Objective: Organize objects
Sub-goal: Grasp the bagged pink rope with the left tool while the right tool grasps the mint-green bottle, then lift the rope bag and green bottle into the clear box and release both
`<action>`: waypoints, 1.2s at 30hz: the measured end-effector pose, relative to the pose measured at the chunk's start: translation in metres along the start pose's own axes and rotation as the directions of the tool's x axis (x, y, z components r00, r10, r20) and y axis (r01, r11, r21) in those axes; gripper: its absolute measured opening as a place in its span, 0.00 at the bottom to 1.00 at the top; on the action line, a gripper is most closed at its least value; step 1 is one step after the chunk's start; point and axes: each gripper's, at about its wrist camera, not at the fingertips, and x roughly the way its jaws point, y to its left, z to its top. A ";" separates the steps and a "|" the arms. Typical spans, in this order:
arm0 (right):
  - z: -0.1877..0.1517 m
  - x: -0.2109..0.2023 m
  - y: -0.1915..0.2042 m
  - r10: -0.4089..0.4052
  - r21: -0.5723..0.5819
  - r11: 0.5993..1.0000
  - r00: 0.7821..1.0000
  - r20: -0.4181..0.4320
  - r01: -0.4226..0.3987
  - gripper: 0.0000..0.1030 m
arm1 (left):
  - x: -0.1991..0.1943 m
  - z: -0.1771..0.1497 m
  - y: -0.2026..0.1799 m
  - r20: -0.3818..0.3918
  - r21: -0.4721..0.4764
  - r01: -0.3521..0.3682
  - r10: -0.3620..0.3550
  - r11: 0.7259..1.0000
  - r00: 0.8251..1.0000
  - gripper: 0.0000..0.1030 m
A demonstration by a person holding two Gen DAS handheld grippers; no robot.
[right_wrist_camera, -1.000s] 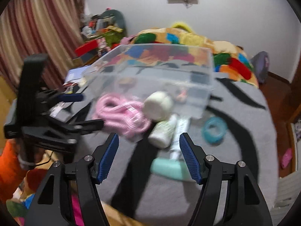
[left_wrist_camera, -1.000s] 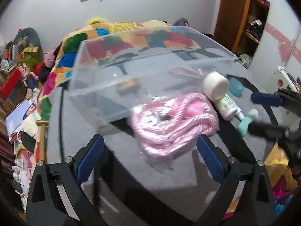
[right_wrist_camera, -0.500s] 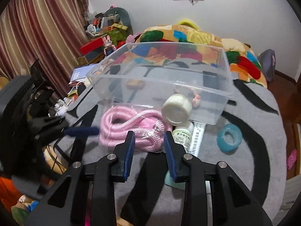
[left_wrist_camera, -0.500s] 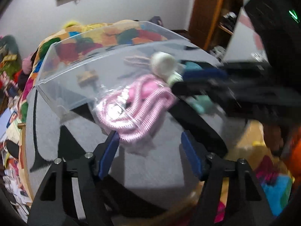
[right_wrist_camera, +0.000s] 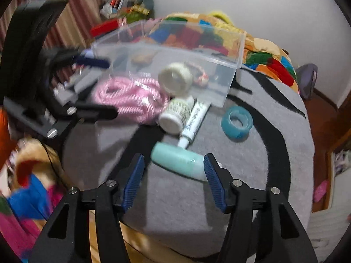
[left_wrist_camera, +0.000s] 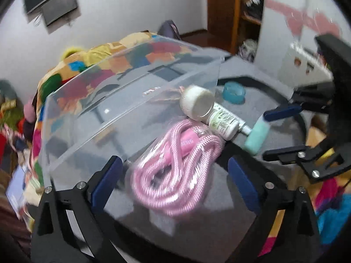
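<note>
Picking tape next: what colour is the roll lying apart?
Translucent blue tape roll, clearest in right wrist view.

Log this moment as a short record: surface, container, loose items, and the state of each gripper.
surface: grey mat with black stripes
container: clear plastic bin, few small items inside
loose items: pink rope, white tape roll, white bottle, tube, mint-green object, blue tape roll
left gripper: open, around the rope
right gripper: open, at the mint-green object
</note>
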 end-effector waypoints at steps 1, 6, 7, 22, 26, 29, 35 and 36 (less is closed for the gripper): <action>-0.001 0.001 0.001 -0.026 -0.021 0.999 1.000 -0.001 0.026 0.53 | 0.007 0.001 -0.002 -0.024 0.012 -0.007 0.007 1.000 1.000 0.95; 0.004 0.010 -0.002 -0.044 -0.077 0.996 0.999 -0.028 0.042 0.61 | 0.036 -0.002 0.003 -0.089 -0.013 0.036 -0.037 0.999 0.995 0.92; 0.004 0.012 -0.002 -0.046 -0.082 0.996 0.998 -0.035 0.043 0.61 | 0.035 -0.003 0.006 -0.085 -0.035 0.055 -0.058 0.998 0.995 0.89; -0.019 0.000 -0.003 0.048 0.049 0.998 0.999 -0.011 -0.047 0.22 | -0.007 -0.050 -0.011 -0.076 -0.160 0.024 -0.037 0.987 0.996 0.68; -0.020 -0.005 -0.001 0.054 0.103 0.993 0.998 0.025 -0.056 0.22 | 0.004 -0.040 -0.006 -0.073 -0.173 0.018 -0.031 0.985 0.997 0.76; -0.017 -0.013 -0.001 0.051 0.137 0.989 0.996 0.067 -0.059 0.22 | 0.009 -0.035 -0.002 -0.040 -0.205 0.003 -0.011 0.979 0.999 0.68; 0.002 -0.032 -0.002 0.024 0.167 0.985 0.987 0.156 -0.050 0.22 | -0.004 -0.037 -0.003 0.000 -0.251 -0.017 0.017 0.968 1.000 0.61; 0.006 -0.034 -0.003 0.023 0.169 0.984 0.986 0.166 -0.052 0.22 | -0.008 -0.038 -0.002 0.005 -0.259 -0.025 0.027 0.966 1.000 0.61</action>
